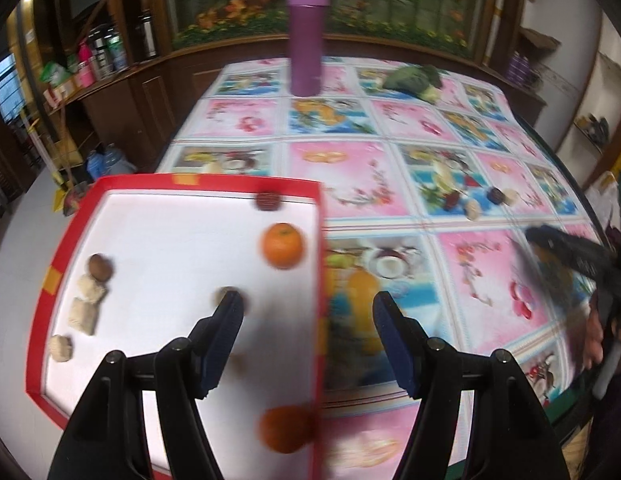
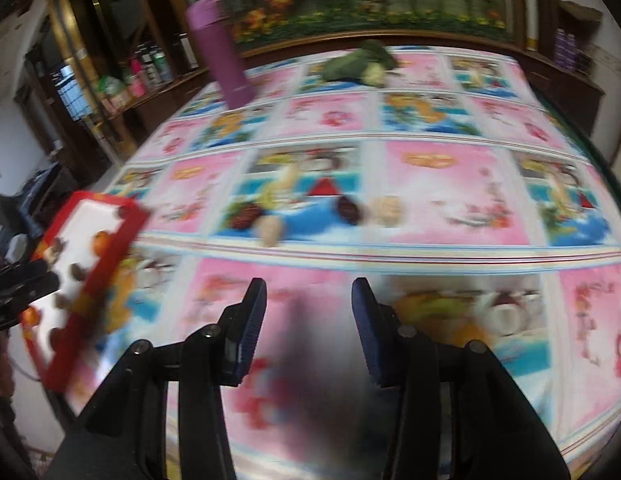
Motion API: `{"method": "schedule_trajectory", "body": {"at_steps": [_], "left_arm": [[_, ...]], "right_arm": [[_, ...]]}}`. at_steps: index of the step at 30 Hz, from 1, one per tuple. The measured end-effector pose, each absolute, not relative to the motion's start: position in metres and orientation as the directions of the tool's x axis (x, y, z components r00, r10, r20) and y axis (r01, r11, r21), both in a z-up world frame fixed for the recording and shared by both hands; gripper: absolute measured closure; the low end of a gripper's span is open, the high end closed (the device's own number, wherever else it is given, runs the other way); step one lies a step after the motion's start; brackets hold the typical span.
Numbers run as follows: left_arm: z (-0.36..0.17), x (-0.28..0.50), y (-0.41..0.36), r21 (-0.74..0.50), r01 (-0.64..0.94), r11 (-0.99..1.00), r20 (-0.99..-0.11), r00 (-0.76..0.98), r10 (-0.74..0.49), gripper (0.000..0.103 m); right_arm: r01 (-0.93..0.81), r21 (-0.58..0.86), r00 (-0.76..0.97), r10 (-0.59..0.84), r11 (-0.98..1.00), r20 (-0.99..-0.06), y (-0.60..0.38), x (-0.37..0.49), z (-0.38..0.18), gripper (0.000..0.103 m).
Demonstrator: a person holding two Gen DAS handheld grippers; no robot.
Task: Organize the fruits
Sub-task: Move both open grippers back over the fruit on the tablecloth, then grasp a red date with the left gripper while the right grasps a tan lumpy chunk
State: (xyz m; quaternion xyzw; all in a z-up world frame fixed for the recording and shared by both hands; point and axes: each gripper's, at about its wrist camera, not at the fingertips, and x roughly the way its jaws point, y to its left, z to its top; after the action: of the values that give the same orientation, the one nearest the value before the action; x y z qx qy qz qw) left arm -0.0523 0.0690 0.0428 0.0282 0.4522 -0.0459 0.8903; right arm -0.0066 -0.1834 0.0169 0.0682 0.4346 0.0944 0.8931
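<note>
Bright room, motion blur thru both views, esp. right; white tray floor [image 1: 170,248] glares; fisheye edges bend.

Left gripper [image 1: 308,306]: jaws spread wide, nothing between them, blue pads facing each other, black finger arms reaching forward from bottom of left wrist view. Right gripper [image 2: 309,294]: jaws parted, somewhat narrower gap, nothing held, fingers pointing forward and slightly down. Right gripper also visible at right edge of left wrist view, blurred, its jaws not readable there. Left gripper shows at left edge of right wrist view, dark and blurred.
</note>
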Motion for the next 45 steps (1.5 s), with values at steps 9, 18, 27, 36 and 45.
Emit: {"method": "schedule_trajectory", "body": {"at_steps": [9,18,27,36,45], "left_arm": [[0.028,-0.023,0.01,-0.007,0.232,0.973,-0.801,0.581,-0.144,0.036],[0.013,0.013,-0.02,0.032,0.268,0.963,-0.804,0.579,-0.134,0.037],[-0.004,0.029,-0.044,0.004,0.307,0.952,-0.835,0.524,-0.166,0.049],[-0.01,0.048,-0.06,-0.001,0.325,0.946,-0.835,0.52,-0.18,0.051],[-0.01,0.056,-0.073,-0.006,0.355,0.935,-0.825,0.527,-0.205,0.076]], "right_arm": [[-0.073,0.195,0.588,0.2,0.978,-0.784,-0.213,0.035,0.007,0.057],[-0.106,0.181,0.6,0.208,0.978,-0.773,-0.205,0.054,0.001,0.06],[-0.108,0.117,0.61,0.159,0.987,-0.777,-0.206,0.056,0.0,0.077],[-0.099,0.141,0.604,0.172,0.985,-0.778,-0.211,0.053,0.001,0.077],[-0.095,0.14,0.607,0.169,0.986,-0.776,-0.211,0.053,0.001,0.077]]}}
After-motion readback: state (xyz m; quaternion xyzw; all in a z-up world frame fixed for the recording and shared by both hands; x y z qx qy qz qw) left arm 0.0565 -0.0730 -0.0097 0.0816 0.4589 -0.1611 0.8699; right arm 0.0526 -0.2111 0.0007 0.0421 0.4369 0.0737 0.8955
